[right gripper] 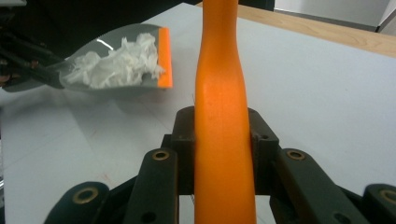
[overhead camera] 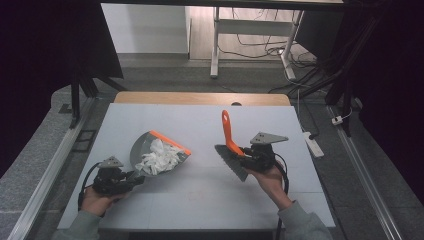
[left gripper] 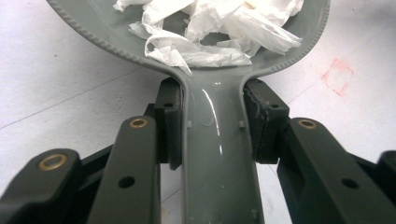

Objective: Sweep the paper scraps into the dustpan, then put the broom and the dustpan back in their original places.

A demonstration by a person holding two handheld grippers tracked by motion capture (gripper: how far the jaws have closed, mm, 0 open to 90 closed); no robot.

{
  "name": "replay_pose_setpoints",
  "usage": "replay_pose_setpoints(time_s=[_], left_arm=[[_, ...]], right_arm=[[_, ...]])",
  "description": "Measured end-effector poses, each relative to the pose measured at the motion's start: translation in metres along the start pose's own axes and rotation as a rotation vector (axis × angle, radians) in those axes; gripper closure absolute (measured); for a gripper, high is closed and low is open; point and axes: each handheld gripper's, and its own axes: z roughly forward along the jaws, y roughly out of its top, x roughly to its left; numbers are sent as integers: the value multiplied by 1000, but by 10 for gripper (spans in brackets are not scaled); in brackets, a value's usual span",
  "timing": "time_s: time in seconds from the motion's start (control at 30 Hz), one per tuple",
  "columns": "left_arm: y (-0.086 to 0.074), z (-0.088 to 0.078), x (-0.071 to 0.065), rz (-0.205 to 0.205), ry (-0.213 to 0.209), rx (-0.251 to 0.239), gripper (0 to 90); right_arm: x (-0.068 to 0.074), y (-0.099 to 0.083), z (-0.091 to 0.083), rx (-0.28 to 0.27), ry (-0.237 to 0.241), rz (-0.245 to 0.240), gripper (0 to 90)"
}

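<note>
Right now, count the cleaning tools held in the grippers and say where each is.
2. The grey plastic dustpan with orange lip, holding crumpled white tissue, is in the left gripper. The orange-handled brush is in the right gripper, mid-table.

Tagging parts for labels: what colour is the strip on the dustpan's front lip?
Orange, on the grey dustpan; the strip is clearest in the right gripper view.

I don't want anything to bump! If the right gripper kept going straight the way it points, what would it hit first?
Probably nothing on the table. The right gripper, shut on the orange brush handle, points past the dustpan toward the table's wooden far edge. Depth is hard to judge.
</note>
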Motion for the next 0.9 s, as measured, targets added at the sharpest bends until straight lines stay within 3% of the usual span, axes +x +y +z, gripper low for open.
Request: replay_pose_setpoints(time_s=[0.47,0.9], left_arm=[[1,-2,0,-35,40,-30,614],[1,-2,0,-101,86,-54,614]], right_arm=[[-8,-15,-15,20,24,26,698],[-13,-25,-23,45,43,52,698]])
